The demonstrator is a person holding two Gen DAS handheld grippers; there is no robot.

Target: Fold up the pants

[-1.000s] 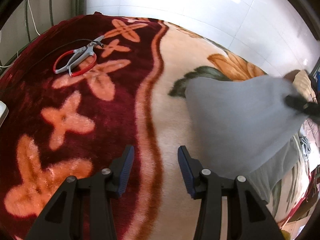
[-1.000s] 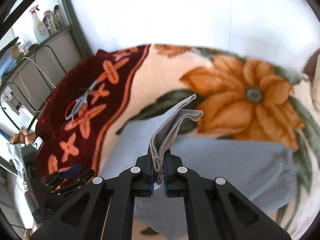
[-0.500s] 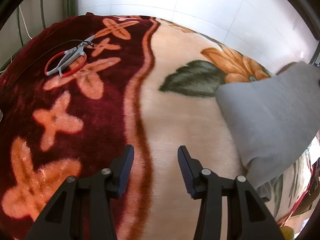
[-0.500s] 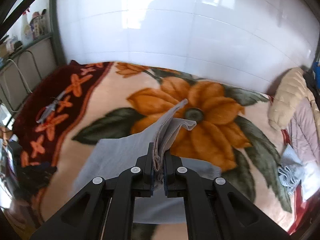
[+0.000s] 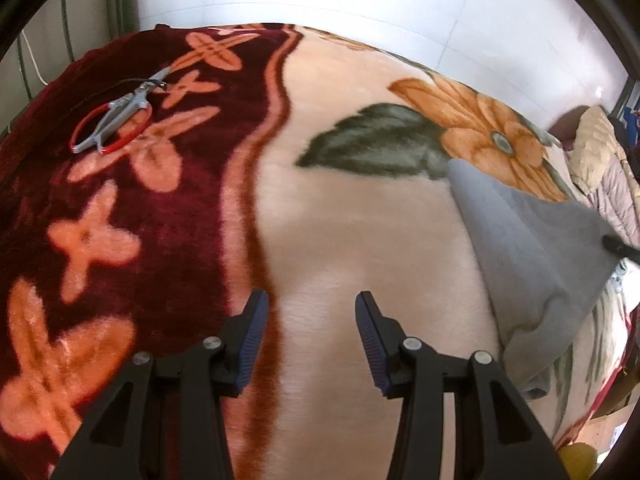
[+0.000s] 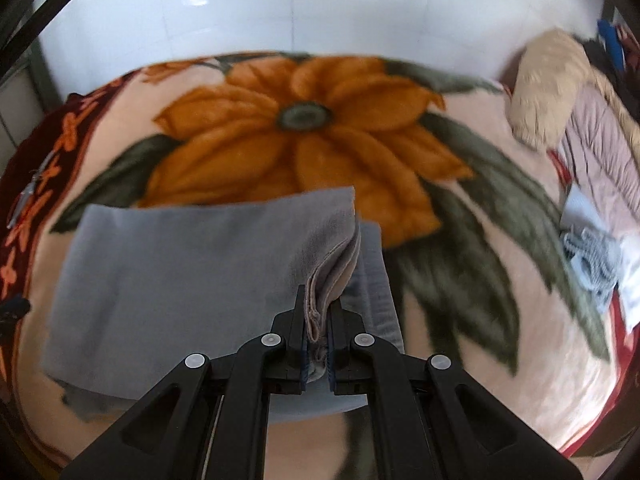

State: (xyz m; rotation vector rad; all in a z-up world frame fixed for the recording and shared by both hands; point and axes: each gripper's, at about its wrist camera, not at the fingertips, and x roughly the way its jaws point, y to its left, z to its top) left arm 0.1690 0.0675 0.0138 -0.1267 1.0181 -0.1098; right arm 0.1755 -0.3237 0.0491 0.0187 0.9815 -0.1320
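The right tool (image 6: 317,334) is angled steeply downward over the bed, and its jaws are clamped on a bunched edge of the grey pants (image 6: 180,264). That edge is held raised, while the rest of the pants is spread across the floral blanket (image 6: 304,128) beneath it. The left tool (image 5: 311,338) is likewise tilted downward above bare blanket, with its jaws parted and nothing between them. The pants are seen well to its right. Red-handled scissors (image 5: 114,122) are lying on the blanket's maroon border.
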